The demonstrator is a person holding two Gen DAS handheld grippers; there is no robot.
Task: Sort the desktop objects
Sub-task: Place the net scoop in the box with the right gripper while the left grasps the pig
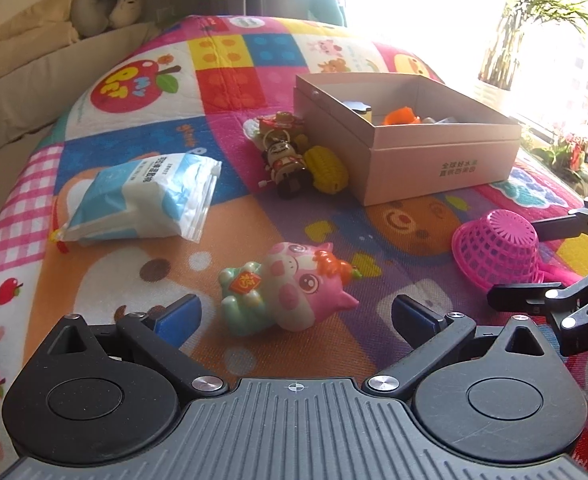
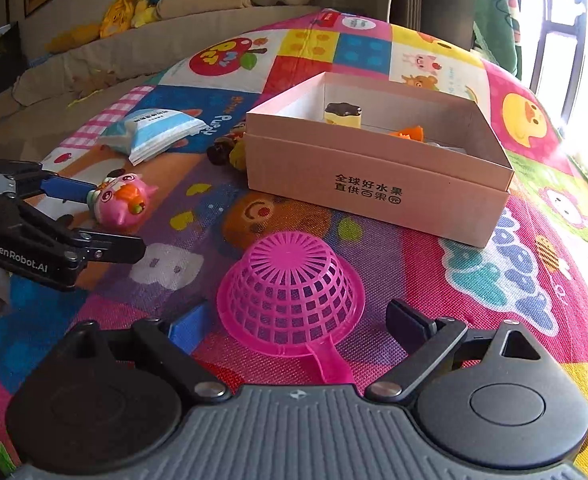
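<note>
A pink and green pig toy (image 1: pixel 286 286) lies on the colourful play mat between the open fingers of my left gripper (image 1: pixel 294 320); it also shows in the right wrist view (image 2: pixel 124 202). A pink plastic strainer (image 2: pixel 292 294) lies upside down between the open fingers of my right gripper (image 2: pixel 298 326); it shows too in the left wrist view (image 1: pixel 498 250). An open pink cardboard box (image 2: pixel 374 184) holds an orange toy (image 2: pixel 410 134) and a small yellow jar (image 2: pixel 344 116). Neither gripper grips anything.
A blue and white packet (image 1: pixel 142 200) lies at the left. A wind-up figure (image 1: pixel 284 164) and a yellow corn toy (image 1: pixel 328 170) lie beside the box (image 1: pixel 434 160). A sofa with plush toys (image 2: pixel 142 4) stands behind. A window is at the right.
</note>
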